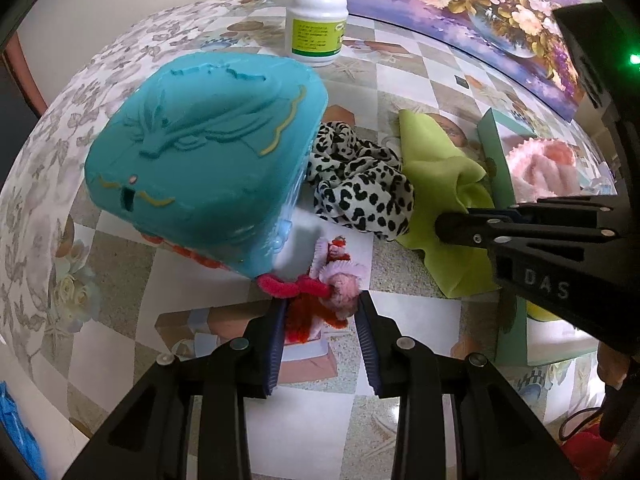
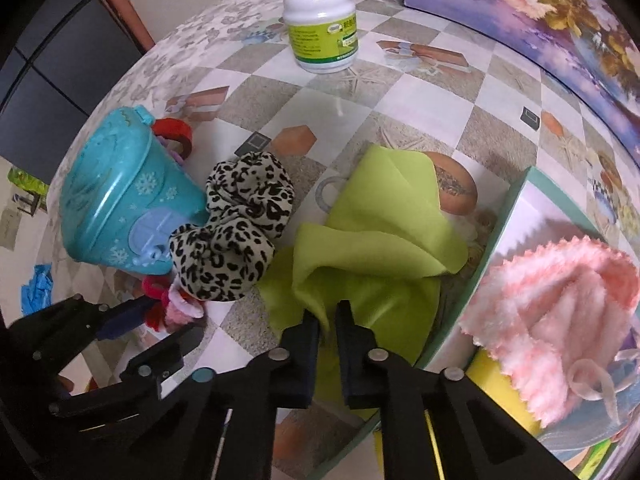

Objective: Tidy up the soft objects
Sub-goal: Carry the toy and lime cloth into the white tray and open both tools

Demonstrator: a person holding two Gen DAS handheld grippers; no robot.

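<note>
The toy case [image 2: 120, 196] sits at the left of the table [image 2: 420, 92]; the scrunchie [image 2: 236, 232] lies touching its right side; right of that, the folded cloth [image 2: 380, 240] lies up against the box [image 2: 504, 216]; in the box, the fluffy towel [image 2: 552, 304]; the bottle [image 2: 320, 20] stands at the back, well apart; the pipe-cleaner bundle [image 1: 320, 292] lies in front of the case.

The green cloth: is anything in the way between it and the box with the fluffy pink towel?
Nothing visible blocks it. The right hand-held gripper is shut on the green cloth, and the box holding the pink towel sits right beside the cloth, top open.
</note>
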